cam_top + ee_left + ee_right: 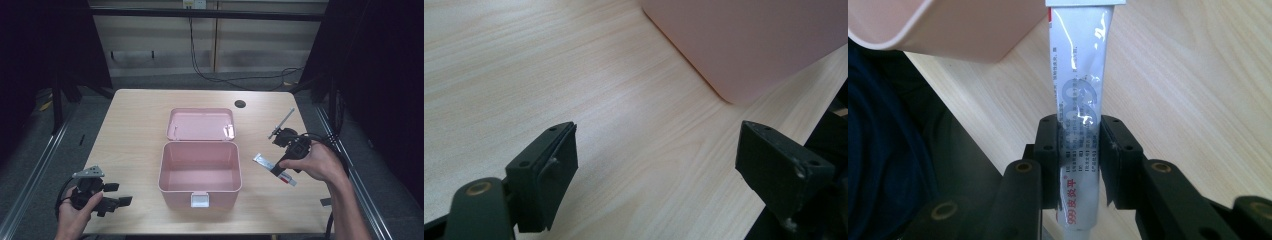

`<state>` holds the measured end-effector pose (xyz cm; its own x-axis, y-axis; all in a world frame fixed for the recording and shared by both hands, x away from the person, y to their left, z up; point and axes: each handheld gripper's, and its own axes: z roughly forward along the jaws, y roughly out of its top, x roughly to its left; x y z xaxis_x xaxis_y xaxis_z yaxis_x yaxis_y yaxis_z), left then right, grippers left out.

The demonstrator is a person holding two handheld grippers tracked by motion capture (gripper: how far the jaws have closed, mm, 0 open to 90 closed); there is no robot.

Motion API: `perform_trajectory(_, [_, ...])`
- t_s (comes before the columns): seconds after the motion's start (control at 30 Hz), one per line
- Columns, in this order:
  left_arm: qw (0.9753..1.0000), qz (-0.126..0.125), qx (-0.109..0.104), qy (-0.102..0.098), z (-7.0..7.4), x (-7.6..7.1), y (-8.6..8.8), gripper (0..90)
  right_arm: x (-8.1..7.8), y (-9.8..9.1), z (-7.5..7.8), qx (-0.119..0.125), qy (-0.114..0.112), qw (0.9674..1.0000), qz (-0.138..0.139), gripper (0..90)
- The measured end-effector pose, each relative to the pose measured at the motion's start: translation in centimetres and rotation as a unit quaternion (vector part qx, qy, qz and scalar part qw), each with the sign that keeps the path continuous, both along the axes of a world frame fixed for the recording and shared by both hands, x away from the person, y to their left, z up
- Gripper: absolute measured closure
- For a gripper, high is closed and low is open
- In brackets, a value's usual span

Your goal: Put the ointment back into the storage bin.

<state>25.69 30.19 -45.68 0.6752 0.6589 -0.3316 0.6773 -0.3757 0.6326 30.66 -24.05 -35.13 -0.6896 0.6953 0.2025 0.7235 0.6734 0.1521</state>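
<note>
Two hands work at the table [135,125]. On the right, the right gripper [279,167] has its jaws clenched on a silver tube [272,169], held just right of the open pink box [200,172], the hand gripping from above with the forearm angled in from the near right. At the near-left corner, the left gripper [116,195] rests low, jaws spread and holding nothing, pointing right toward the box.
</note>
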Motion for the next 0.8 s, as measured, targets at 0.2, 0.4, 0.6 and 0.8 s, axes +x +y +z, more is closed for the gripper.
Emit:
perform_trajectory(0.2, [1.0, 0.0, -0.001, 0.001, 0.0, 0.0, 0.0, 17.1, 0.0, 0.2, 1.1, 0.006, -0.008, 0.9999, 0.006, 71.8])
perform_trajectory(0.4, [1.0, 0.001, 0.0, 0.0, 0.0, 0.0, 0.0, 17.1, -0.1, 0.9, 1.8, 0.012, -0.013, 0.9997, 0.017, 71.8])
perform_trajectory(0.6, [1.0, 0.002, 0.001, 0.001, 0.0, 0.0, 0.0, 17.1, 0.0, 1.5, 3.1, 0.014, -0.026, 0.999, 0.032, 71.8])
perform_trajectory(0.8, [1.0, 0.004, 0.001, 0.001, 0.0, 0.0, 0.0, 17.1, 0.2, 2.7, 4.4, 0.021, -0.038, 0.9978, 0.051, 71.8])
